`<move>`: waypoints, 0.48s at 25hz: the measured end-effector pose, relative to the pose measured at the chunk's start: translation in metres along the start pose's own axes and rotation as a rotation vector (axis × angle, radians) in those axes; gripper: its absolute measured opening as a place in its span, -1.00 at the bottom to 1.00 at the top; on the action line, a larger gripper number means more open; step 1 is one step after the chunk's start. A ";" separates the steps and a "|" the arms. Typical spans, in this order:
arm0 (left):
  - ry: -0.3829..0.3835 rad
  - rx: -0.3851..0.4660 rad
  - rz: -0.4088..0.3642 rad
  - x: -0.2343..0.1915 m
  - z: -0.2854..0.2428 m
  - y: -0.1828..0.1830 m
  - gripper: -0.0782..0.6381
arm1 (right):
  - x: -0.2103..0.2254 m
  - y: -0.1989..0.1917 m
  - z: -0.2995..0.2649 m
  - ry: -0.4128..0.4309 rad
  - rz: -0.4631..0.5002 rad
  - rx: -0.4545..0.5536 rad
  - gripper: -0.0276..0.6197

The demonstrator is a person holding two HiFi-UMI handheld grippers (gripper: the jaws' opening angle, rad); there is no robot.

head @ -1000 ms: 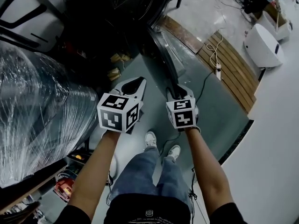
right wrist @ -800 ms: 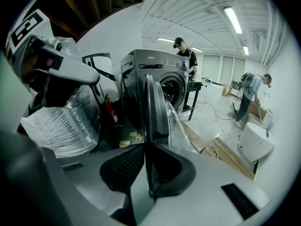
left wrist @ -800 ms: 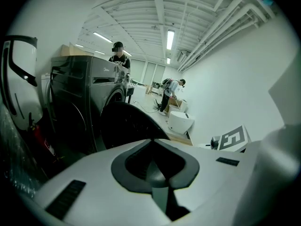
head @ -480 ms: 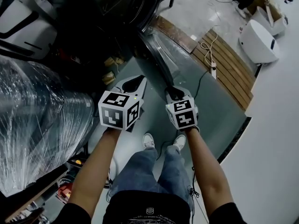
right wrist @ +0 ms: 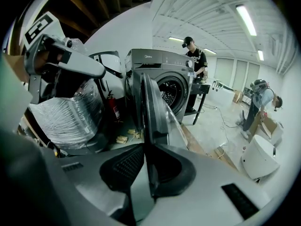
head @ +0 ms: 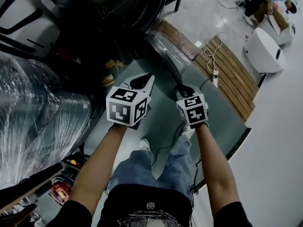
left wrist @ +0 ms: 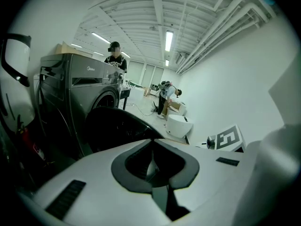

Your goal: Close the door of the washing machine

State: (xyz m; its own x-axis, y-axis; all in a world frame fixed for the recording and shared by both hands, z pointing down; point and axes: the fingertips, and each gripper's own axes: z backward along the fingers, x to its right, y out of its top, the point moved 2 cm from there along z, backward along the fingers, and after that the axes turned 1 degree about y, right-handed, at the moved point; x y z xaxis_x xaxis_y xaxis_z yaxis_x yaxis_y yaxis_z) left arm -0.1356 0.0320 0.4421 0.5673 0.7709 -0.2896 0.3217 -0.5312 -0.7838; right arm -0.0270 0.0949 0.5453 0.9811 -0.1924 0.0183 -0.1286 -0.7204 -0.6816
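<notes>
Overhead, the pinch point hides beneath my right claw [head: 182,88], jaws just closing onto the door [head: 164,55] edge; left claw [head: 142,81] alongside, jaws together, empty.

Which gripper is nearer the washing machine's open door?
Right. The right gripper, whose jaws have just been closing, clamps the edge of the door; the left gripper hangs to the door's left, not touching it.

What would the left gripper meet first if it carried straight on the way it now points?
Probably the open door, whose dark rounded face lies right ahead of the left gripper; depth is unclear.
</notes>
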 end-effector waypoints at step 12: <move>0.164 0.003 0.098 0.022 -0.049 0.029 -0.69 | 0.075 0.011 -0.013 0.098 0.091 0.013 -0.65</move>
State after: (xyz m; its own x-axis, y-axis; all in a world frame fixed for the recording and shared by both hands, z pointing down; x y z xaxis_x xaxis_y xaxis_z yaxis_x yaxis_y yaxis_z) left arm -0.0761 0.0165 0.4402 0.7117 0.6480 -0.2715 0.2566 -0.5995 -0.7581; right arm 0.0437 0.0640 0.5492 0.9466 -0.3212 0.0275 -0.2134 -0.6884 -0.6933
